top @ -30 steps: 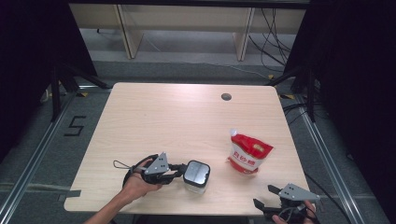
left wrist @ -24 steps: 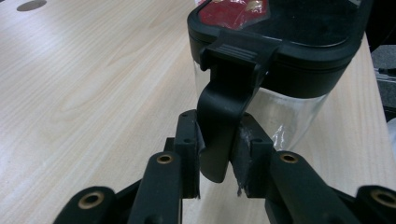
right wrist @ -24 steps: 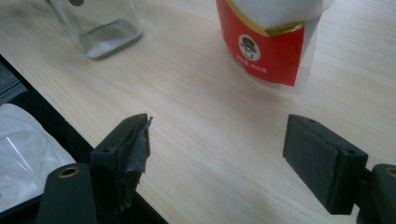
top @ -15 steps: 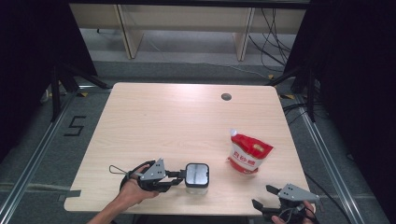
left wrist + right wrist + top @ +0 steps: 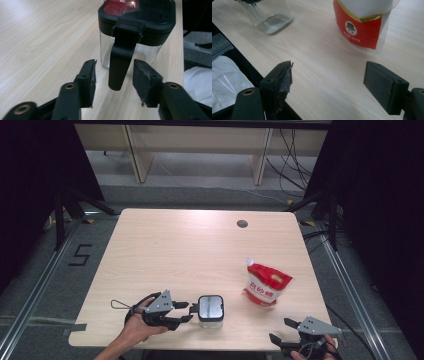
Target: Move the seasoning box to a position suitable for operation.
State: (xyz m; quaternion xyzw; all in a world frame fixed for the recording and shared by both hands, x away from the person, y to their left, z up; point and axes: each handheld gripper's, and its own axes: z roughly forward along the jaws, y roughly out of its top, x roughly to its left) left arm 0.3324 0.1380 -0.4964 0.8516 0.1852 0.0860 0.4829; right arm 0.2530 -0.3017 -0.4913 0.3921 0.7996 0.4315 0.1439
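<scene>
Clear black-lidded jar [image 5: 210, 308] upright near table's front edge.

My right gripper [image 5: 328, 87] hangs over the table's [image 5: 322, 57] near edge with its jaws spread wide and nothing between them. Ahead and slightly right stands the red and white pouch [image 5: 362, 25], upright on the wood. At upper left I see the clear base of the jar [image 5: 268, 17], well apart from the pouch.

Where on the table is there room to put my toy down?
The whole far half of the table is bare, behind the jar and red pouch. The near edge is crowded: left gripper at the jar, right gripper nearby.
</scene>
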